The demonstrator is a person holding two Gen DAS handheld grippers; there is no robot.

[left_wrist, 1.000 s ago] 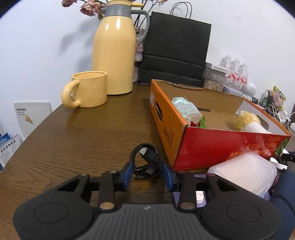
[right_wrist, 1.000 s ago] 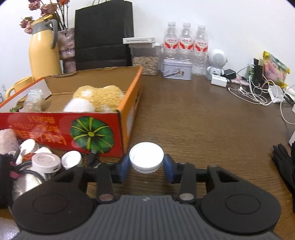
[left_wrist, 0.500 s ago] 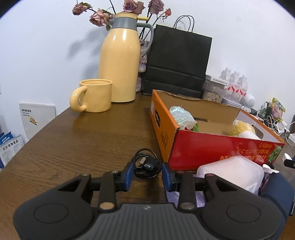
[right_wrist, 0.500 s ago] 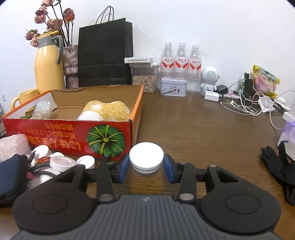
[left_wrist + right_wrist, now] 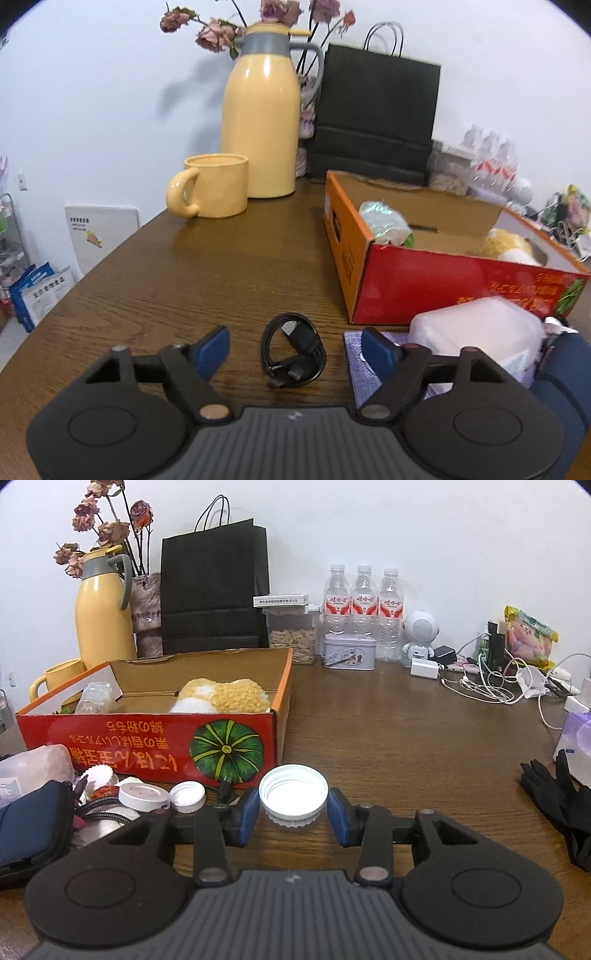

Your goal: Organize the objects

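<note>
A coiled black USB cable [image 5: 293,349] lies on the wooden table between the spread blue pads of my left gripper [image 5: 295,352], which is open and not touching it. My right gripper [image 5: 293,812] is shut on a white plastic lid [image 5: 293,797], open side up, held just above the table. The red and orange cardboard box [image 5: 436,291] stands to the right of the cable; in the right wrist view the box [image 5: 155,742] is ahead on the left. It holds a yellow plush toy [image 5: 221,696] and a clear wrapped item [image 5: 386,221].
A yellow mug [image 5: 210,186], yellow thermos jug [image 5: 260,122] and black paper bag [image 5: 373,118] stand behind. A white plastic container [image 5: 476,332] and purple cloth [image 5: 354,369] lie near the left gripper. Small lids [image 5: 188,795], a blue pouch [image 5: 29,823], bottles [image 5: 364,602], cables [image 5: 487,686] and black gloves [image 5: 561,797] lie around.
My left gripper opened and let go of the black cable, which now lies on the table. The right gripper lifted a little, still holding the white lid.
</note>
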